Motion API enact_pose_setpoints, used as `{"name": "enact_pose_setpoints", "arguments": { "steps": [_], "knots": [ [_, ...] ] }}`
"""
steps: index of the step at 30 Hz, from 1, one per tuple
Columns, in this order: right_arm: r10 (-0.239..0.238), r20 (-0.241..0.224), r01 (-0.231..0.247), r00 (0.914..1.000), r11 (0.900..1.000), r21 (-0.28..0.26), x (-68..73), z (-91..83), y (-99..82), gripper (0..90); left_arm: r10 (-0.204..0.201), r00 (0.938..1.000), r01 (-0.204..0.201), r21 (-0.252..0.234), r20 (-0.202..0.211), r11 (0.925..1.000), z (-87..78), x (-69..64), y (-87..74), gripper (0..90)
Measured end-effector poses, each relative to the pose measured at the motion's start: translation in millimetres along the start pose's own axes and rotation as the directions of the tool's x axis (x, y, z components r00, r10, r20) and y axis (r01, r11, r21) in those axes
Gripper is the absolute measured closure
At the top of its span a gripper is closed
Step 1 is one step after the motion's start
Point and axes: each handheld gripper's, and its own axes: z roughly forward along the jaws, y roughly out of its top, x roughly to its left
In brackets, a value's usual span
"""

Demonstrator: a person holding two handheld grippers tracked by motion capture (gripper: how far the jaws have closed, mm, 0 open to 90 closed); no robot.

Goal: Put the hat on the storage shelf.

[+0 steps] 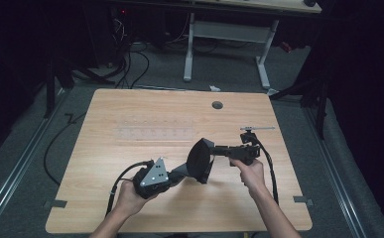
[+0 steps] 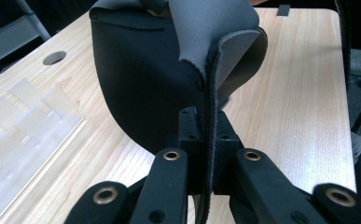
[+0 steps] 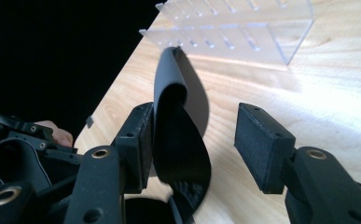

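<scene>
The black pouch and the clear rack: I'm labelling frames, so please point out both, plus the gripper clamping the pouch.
black pouch [image 1: 199,159], high view, its rounded dark face.
clear rack [image 3: 243,37], right gripper view, its front wall.
left gripper [image 2: 208,173], left gripper view, jaws pinching the pouch's edge.

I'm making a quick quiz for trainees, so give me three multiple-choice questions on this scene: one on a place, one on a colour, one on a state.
1. Where is the clear rack?
A. on the table
B. on the floor
C. in a hand

2. What colour is the pouch on the outside?
A. red
B. black
C. white

3. How does the left gripper stand?
A. wide open, away from the pouch
B. lying on the table
C. shut on the pouch's edge

Answers:
1 A, the rack lies on the table beyond the grippers.
2 B, its shell is black and the lining grey.
3 C, its fingers pinch the edge, while the right gripper stands open with the pouch between its fingers.
</scene>
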Motion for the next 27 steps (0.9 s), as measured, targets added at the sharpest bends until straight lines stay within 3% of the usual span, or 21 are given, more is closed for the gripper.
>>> {"name": "enact_pose_setpoints", "arguments": {
  "steps": [3, 10, 18, 22, 24, 27],
  "knots": [
    [-0.011, 0.010, 0.011, 0.9999, 0.9998, -0.016, -0.2, -1.8, -0.5, 47.3, -0.017, 0.9998, 0.017, -0.008, -0.014, 0.9998, -4.0, 3.3, -2.6, 86.7],
    [-0.046, 0.084, 0.049, 0.9954, 0.9981, -0.037, -4.7, -3.0, -11.5, 46.7, -0.065, 0.9970, 0.064, -0.042, -0.041, 0.9971, -15.9, 10.6, -6.5, 86.7],
    [-0.081, 0.187, 0.093, 0.9790, 0.9939, -0.059, -13.6, -9.1, -31.5, 46.5, -0.122, 0.9890, 0.117, -0.063, -0.084, 0.9912, -26.4, 19.6, -9.8, 86.7],
    [-0.107, 0.266, 0.128, 0.9581, 0.9898, -0.063, -17.9, -14.1, -43.5, 44.9, -0.134, 0.9853, 0.128, -0.069, -0.105, 0.9894, -31.8, 23.4, -10.7, 86.7],
    [-0.125, 0.317, 0.154, 0.9402, 0.9858, -0.068, -20.0, -15.7, -50.2, 44.1, -0.145, 0.9819, 0.136, -0.079, -0.122, 0.9875, -34.2, 26.2, -11.4, 86.7],
    [-0.158, 0.391, 0.199, 0.9068, 0.9777, -0.066, -23.2, -16.8, -60.5, 42.5, -0.165, 0.9771, 0.153, -0.094, -0.134, 0.9836, -37.5, 30.3, -12.0, 86.7]
  ]
}}
